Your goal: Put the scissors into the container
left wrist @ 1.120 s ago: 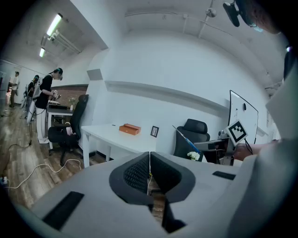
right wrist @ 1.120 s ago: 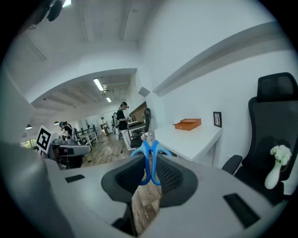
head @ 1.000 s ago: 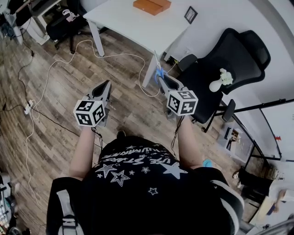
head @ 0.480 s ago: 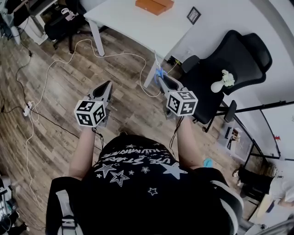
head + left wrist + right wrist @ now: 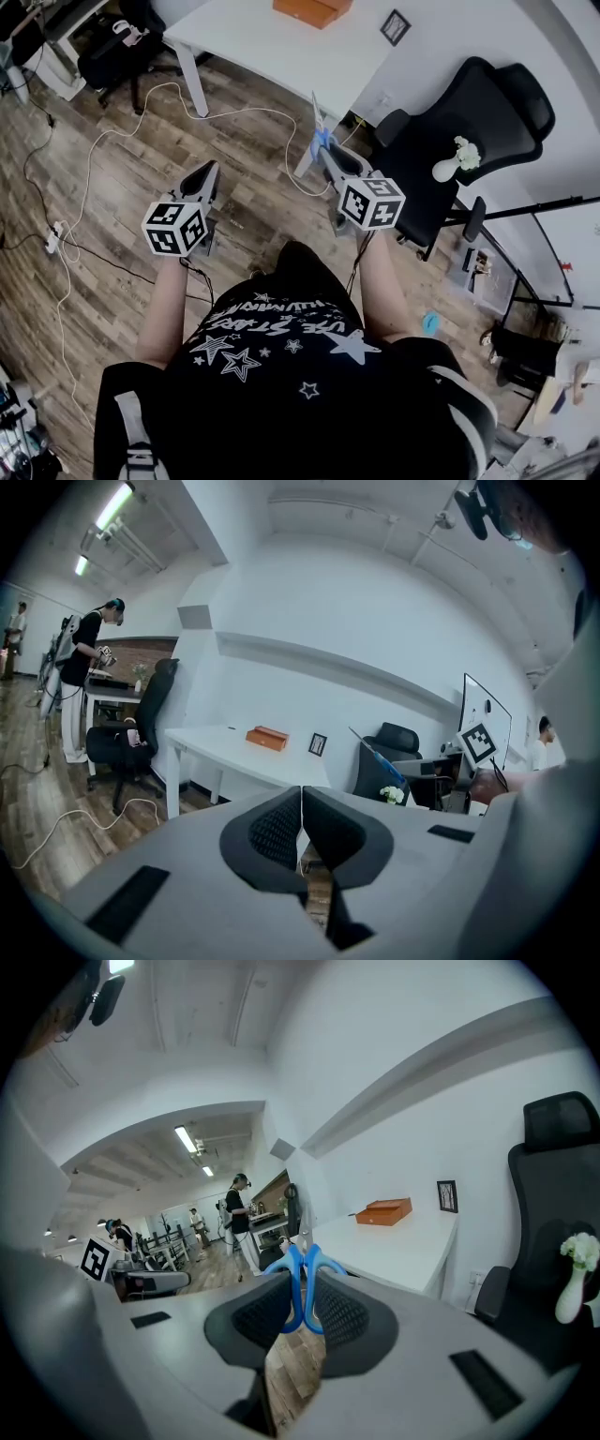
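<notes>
My right gripper [image 5: 328, 156] is shut on blue-handled scissors [image 5: 321, 139] and holds them above the wood floor. The blades point up and away toward the white table [image 5: 272, 52]. In the right gripper view the blue handles [image 5: 302, 1283] sit pinched between the dark pads [image 5: 349, 1316]. My left gripper [image 5: 205, 174] hangs level with it at the left, shut with nothing between its jaws [image 5: 301, 808]. The left gripper view also catches the scissors [image 5: 382, 759] at its right. An orange box [image 5: 311, 9] lies on the table's far side.
A black office chair [image 5: 478, 112] stands right of the table, with a white vase of flowers [image 5: 452, 164] on its seat. White cables [image 5: 94, 178] trail over the floor at the left. A small picture frame [image 5: 395, 26] stands on the table. People stand at benches far off [image 5: 234, 1206].
Both grippers have drifted slightly forward toward the table, the left one also a little leftward. The right gripper still grips the scissors. The person's leg now shows below the grippers.
</notes>
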Demonstrator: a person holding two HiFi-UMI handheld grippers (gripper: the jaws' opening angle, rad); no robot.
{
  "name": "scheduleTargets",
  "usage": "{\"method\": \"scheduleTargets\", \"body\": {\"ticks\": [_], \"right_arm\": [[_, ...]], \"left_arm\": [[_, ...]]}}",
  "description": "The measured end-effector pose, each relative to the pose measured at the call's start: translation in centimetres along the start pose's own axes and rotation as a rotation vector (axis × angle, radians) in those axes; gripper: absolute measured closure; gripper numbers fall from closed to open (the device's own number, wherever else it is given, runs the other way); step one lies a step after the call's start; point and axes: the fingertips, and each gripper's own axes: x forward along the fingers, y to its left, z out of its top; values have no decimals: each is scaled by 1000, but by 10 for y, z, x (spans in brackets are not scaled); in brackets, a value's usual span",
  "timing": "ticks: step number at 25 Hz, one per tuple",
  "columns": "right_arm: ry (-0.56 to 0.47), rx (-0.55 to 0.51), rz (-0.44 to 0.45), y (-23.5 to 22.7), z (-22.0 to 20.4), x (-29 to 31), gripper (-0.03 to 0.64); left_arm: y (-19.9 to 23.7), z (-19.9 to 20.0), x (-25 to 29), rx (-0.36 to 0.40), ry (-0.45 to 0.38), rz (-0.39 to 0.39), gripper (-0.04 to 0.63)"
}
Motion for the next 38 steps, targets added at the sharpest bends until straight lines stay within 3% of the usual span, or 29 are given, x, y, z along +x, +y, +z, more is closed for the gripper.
{"method": "scheduleTargets", "body": {"ticks": [15,28,38], "right_arm": [[5,38,33,-64,36,142,520],[38,51,38,-210,140,333,520],[46,57,64,-316,203,445,520]], "left_arm": [[89,25,104,-25,22,53,573],[182,127,324,-22,44,69,573],[220,187,476,-21,35,84,572]]}}
